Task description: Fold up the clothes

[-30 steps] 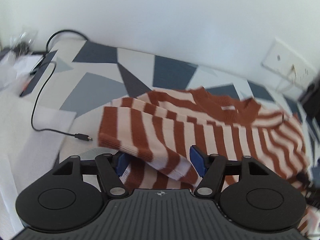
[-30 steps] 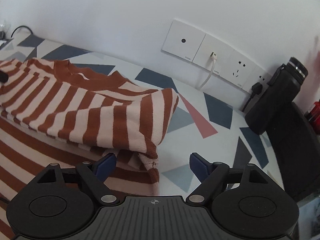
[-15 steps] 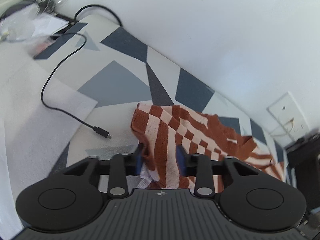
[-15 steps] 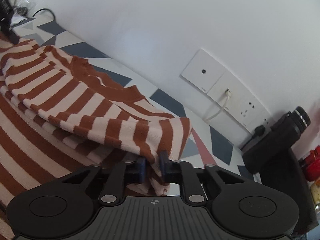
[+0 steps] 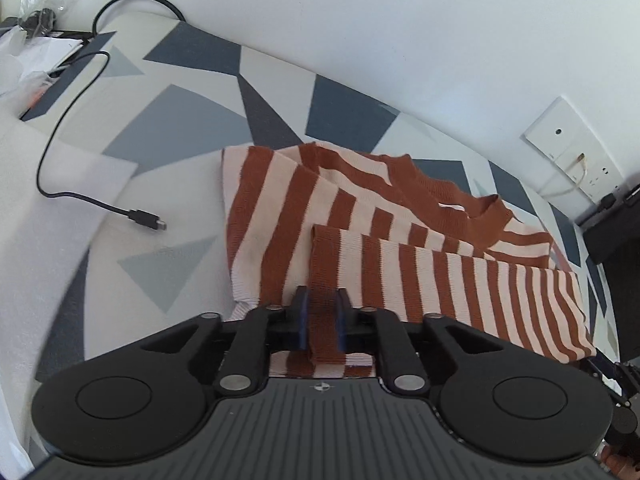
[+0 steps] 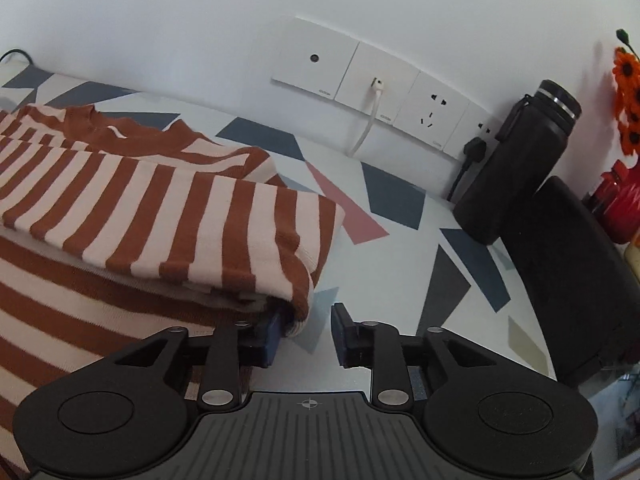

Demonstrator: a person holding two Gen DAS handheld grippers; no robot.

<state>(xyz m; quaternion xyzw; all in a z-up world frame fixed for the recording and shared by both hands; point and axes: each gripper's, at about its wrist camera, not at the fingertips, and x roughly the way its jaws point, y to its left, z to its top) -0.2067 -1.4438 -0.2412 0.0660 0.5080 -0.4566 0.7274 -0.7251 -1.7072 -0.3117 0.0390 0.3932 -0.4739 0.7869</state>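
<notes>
As folds overlap, sweater hem hidden

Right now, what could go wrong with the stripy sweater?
The left gripper is opening with the sweater cuff between its pads; pulling away early might drag the fold loose. The right gripper is opening too, its left pad touching the sweater's edge, which could snag. The loose cable beside the sweater might get caught.

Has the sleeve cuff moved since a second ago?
Yes. In the left wrist view, the sleeve cuff was folded over the sweater, away from the loose cable plug. It sits between the left tool pads, whose jaws are opening.
</notes>
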